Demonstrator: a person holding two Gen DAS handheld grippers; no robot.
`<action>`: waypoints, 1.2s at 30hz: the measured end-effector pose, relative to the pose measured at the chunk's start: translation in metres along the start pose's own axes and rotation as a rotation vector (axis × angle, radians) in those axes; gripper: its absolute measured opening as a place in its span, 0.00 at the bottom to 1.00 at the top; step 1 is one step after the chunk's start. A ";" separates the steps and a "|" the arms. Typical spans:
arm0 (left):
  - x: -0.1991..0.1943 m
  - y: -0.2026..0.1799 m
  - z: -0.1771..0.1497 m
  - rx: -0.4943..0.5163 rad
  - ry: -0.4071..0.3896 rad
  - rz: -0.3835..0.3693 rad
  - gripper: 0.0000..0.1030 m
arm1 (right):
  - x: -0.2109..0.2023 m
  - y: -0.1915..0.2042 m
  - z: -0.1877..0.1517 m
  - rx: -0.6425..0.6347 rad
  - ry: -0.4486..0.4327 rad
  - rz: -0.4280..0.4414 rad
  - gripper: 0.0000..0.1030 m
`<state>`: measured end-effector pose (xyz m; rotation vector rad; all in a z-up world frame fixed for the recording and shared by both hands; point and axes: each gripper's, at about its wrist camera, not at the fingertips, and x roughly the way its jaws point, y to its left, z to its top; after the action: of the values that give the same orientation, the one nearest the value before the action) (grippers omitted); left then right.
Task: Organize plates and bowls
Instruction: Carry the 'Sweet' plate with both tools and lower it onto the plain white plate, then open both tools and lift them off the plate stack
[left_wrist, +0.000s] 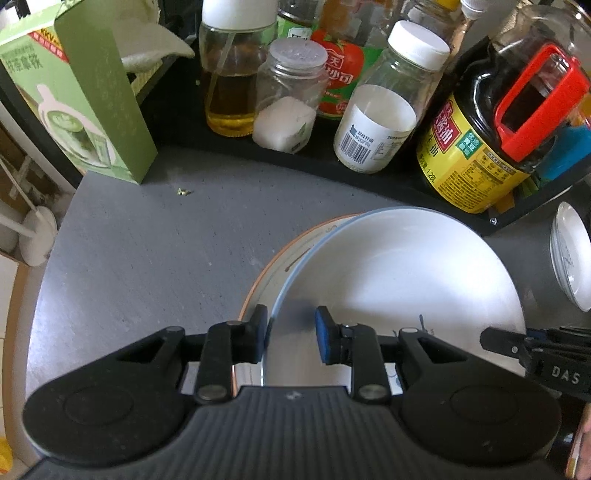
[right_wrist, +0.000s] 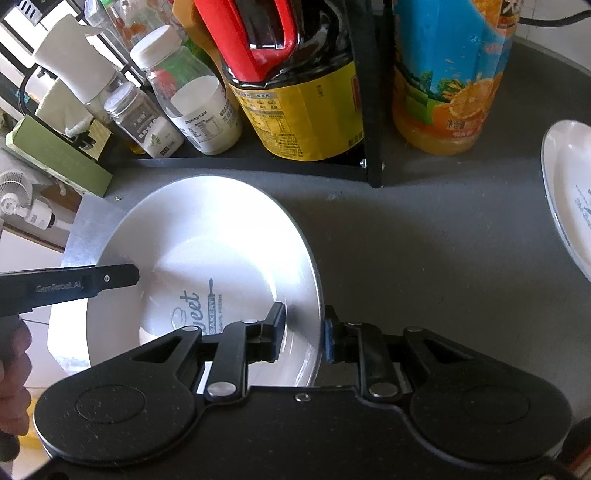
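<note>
A white deep plate (left_wrist: 399, 280) with blue print lies on an orange-rimmed plate (left_wrist: 273, 269) on the grey table. My left gripper (left_wrist: 291, 338) straddles the white plate's left rim, one finger outside and one inside, with a gap at the inner pad. In the right wrist view the same white plate (right_wrist: 207, 254) shows, and my right gripper (right_wrist: 304, 334) straddles its right rim, jaws close to the rim. The left gripper's finger (right_wrist: 92, 280) reaches in from the left there. Another white plate (right_wrist: 569, 192) lies at the far right; it also shows in the left wrist view (left_wrist: 572, 254).
A black rack (left_wrist: 369, 173) at the back holds an oil bottle (left_wrist: 232, 74), a salt jar (left_wrist: 288, 99), a white-capped bottle (left_wrist: 384, 107) and a soy sauce jug (left_wrist: 495, 122). A green carton (left_wrist: 85, 92) stands at left. An orange juice bottle (right_wrist: 450, 74) stands beside the rack.
</note>
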<state>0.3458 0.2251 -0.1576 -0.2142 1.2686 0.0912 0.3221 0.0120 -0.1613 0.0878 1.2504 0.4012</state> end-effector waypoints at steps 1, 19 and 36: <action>0.000 0.000 0.000 -0.001 -0.001 0.000 0.25 | -0.002 0.000 0.000 0.001 -0.004 0.003 0.25; -0.001 -0.009 0.002 0.012 0.024 0.079 0.26 | -0.009 -0.009 -0.012 -0.004 -0.034 0.042 0.12; -0.015 -0.010 -0.001 0.018 0.006 0.131 0.28 | -0.005 -0.010 -0.010 0.015 -0.023 0.048 0.16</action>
<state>0.3422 0.2160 -0.1423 -0.1158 1.2879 0.1912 0.3137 -0.0011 -0.1628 0.1347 1.2306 0.4313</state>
